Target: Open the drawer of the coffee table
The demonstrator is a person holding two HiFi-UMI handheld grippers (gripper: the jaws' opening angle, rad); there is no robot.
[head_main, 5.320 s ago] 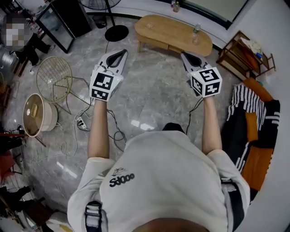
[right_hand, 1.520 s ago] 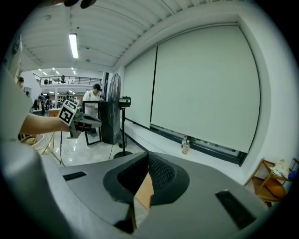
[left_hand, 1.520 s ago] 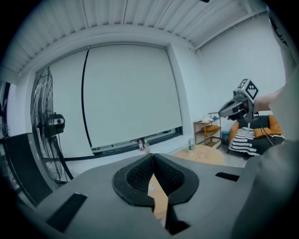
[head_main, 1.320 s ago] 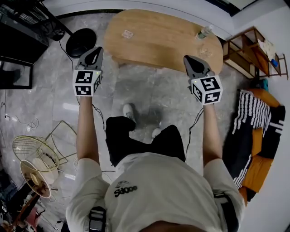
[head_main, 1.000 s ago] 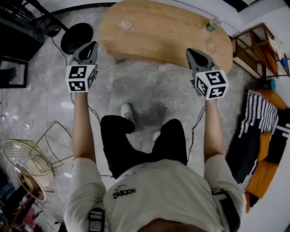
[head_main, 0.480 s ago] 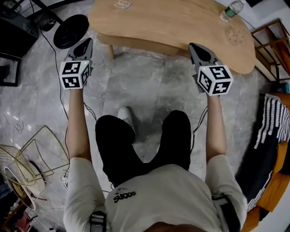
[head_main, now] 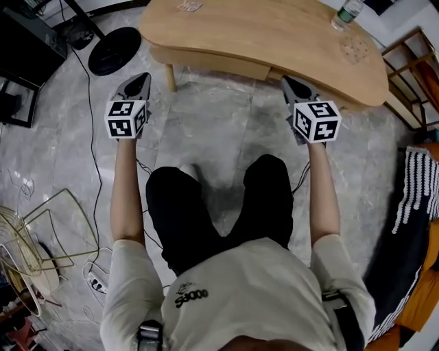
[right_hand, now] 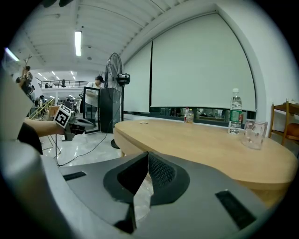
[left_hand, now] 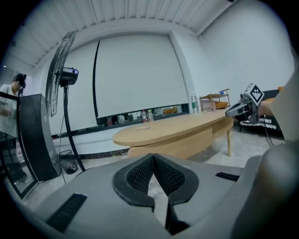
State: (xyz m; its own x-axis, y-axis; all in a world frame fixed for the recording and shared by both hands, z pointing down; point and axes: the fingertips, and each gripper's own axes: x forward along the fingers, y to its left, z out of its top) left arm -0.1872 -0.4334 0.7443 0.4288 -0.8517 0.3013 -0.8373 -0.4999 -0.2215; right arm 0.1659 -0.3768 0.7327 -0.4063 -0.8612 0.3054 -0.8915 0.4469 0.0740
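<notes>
Drawer of the coffee table shows as the wooden front under the near edge of the oval worktop, top centre of the head view. It looks shut, flush with the panel beside it.

At the upper left, a black cabinet and a round black fan base stand on the grey marble floor. The left gripper is held left of centre, aimed toward the worktop's left end, near a table leg but apart from it. In the left gripper view its jaws are pressed together with nothing between them.

The person's legs in black fill the middle, between the two outstretched arms.

The right gripper sits right of centre, its tips close under the worktop's near edge, to the right of the drawer front. The right gripper view shows these jaws pressed together too, holding nothing.

On the worktop's upper right end stand a clear bottle and, just below it in the frame, a glass. A wooden shelf is at the right edge, with a striped blanket below it.
</notes>
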